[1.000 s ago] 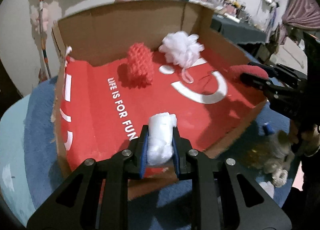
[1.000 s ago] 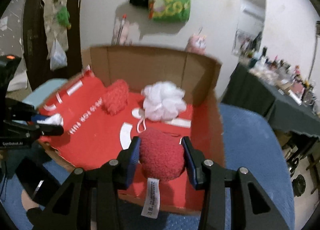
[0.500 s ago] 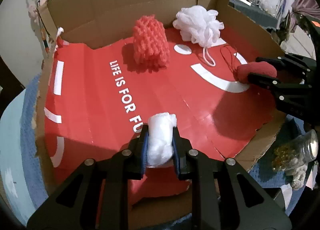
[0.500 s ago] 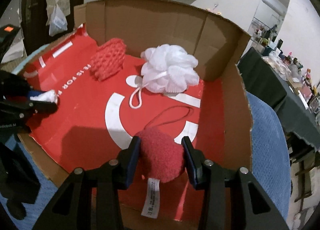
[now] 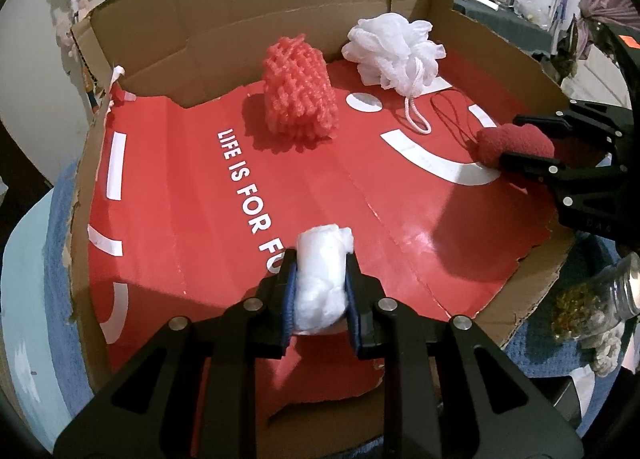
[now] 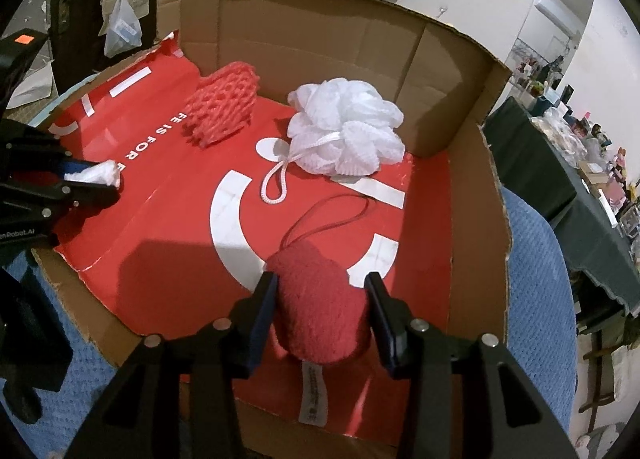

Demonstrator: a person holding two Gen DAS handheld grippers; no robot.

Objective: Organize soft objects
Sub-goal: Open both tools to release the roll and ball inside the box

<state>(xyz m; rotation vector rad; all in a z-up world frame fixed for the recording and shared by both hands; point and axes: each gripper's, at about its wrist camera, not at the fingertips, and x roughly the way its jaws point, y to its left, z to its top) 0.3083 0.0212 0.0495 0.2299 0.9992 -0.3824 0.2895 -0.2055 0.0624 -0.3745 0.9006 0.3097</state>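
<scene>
My left gripper point(image 5: 320, 259) is shut on a white cotton wad point(image 5: 322, 279), held low over the front of the red-lined cardboard box point(image 5: 168, 195). My right gripper point(image 6: 320, 291) sits around a dark red plush pad point(image 6: 320, 311) with a white tag, low over the box's right side; its jaws look slightly spread around the pad. A coral foam net point(image 5: 298, 97) and a white mesh pouf point(image 5: 394, 51) lie at the back of the box. The left gripper also shows in the right wrist view point(image 6: 116, 183), the right one in the left wrist view point(image 5: 496, 147).
The box point(image 6: 476, 219) has tall back and right walls and a torn low front edge. It rests on a blue cloth point(image 6: 536, 291). A glass jar point(image 5: 600, 299) lies on the cloth to the right of the box.
Both grippers have moved forward and down into the box with their loads. The right gripper's jaws have opened slightly around the red pad.
</scene>
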